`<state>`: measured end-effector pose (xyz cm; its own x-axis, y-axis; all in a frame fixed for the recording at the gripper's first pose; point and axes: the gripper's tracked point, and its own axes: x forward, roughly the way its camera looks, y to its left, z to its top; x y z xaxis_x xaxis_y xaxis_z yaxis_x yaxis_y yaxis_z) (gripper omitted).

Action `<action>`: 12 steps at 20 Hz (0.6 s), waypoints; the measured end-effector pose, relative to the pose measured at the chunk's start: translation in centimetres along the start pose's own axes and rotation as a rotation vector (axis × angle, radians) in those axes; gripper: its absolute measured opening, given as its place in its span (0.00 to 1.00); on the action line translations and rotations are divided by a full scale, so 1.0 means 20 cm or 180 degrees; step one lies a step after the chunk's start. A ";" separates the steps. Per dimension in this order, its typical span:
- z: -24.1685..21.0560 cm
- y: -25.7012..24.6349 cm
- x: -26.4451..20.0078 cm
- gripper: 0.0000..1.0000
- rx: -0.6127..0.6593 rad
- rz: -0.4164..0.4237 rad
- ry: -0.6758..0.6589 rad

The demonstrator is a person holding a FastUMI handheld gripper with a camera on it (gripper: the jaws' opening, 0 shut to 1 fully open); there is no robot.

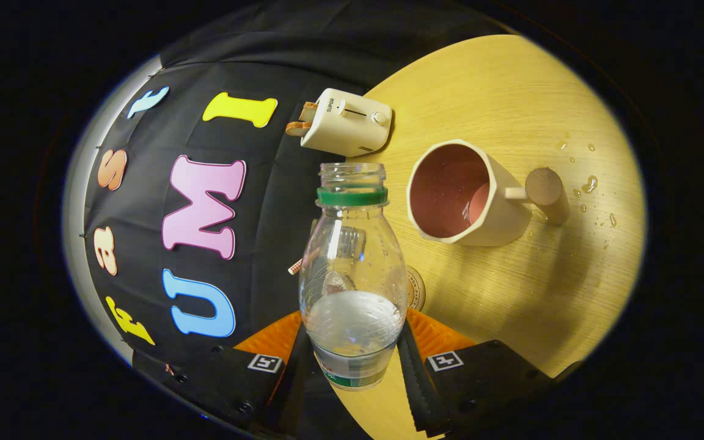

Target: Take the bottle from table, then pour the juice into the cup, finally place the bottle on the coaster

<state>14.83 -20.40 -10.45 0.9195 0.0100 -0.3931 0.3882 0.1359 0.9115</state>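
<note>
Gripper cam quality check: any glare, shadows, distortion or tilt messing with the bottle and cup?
Gripper view: strong fisheye bending and a rolled horizon; bottle sharp, specular streaks on its clear wall, held between the hand-held gripper fingers; cup crisp, casting a soft shadow across the table; droplets glint beyond its handle.

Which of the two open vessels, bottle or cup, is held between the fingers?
The bottle: both fingers press its lower body. The cup stands apart, beyond them.

Warm light, sharp centre, fisheye bending and dimming the rim.
</note>
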 end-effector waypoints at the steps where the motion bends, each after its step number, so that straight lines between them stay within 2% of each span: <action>1: 0.00 -0.02 0.01 0.71 0.0075 -0.0036 0.0012; 12: 0.02 -0.03 0.10 0.71 0.0827 -0.0215 0.0058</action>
<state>16.46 -20.79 -11.79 0.8906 0.0276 -0.4540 0.4538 -0.1221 0.8827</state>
